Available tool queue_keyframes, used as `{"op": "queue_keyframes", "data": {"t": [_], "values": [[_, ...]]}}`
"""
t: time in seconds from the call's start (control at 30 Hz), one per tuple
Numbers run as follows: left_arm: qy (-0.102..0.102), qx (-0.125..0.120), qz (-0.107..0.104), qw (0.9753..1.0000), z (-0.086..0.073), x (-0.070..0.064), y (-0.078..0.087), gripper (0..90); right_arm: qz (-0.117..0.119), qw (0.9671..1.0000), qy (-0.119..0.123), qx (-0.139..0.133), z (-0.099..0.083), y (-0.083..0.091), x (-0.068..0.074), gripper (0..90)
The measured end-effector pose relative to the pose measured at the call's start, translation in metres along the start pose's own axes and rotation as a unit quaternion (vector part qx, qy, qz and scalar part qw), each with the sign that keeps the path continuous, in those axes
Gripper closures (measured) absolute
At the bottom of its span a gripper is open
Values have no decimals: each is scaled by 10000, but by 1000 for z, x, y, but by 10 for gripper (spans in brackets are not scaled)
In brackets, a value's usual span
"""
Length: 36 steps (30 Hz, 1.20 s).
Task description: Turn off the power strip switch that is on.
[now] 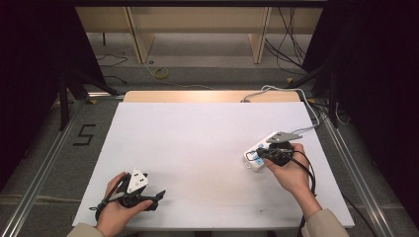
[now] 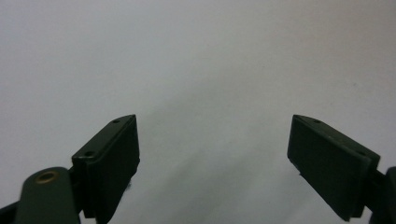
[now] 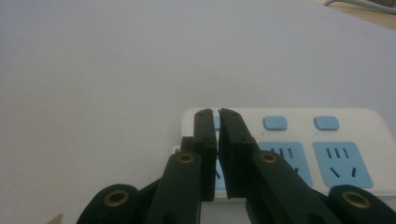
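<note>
One socket [image 3: 219, 154] hidden – R claw [image 3: 218, 112].

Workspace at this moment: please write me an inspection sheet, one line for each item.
Surface: white table top, bare in the middle.
Job's things: white power strip with blue sockets and buttons, at the right edge.
Clutter: nothing seen.
Grippers: left gripper open, over bare surface; right gripper shut, over the strip's end.
Cables: grey cord runs from the strip off the far edge.
Surroundings: wooden bench, floor mark "5".
</note>
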State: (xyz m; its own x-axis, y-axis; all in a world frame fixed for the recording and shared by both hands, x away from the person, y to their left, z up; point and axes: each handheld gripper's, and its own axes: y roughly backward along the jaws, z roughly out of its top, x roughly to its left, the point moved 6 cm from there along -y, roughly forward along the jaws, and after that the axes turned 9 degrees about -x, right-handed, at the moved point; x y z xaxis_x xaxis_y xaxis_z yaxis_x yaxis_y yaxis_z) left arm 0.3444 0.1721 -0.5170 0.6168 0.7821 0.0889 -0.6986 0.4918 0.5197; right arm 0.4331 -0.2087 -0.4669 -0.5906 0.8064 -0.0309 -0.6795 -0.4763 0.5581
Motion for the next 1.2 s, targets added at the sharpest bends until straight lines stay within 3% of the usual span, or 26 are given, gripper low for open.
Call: {"op": "queue_keyframes", "data": {"t": [1.2], "values": [[10,20,-5,10000,0,0,0,163,691,9970,86,-346,-40,15,40,592]]}}
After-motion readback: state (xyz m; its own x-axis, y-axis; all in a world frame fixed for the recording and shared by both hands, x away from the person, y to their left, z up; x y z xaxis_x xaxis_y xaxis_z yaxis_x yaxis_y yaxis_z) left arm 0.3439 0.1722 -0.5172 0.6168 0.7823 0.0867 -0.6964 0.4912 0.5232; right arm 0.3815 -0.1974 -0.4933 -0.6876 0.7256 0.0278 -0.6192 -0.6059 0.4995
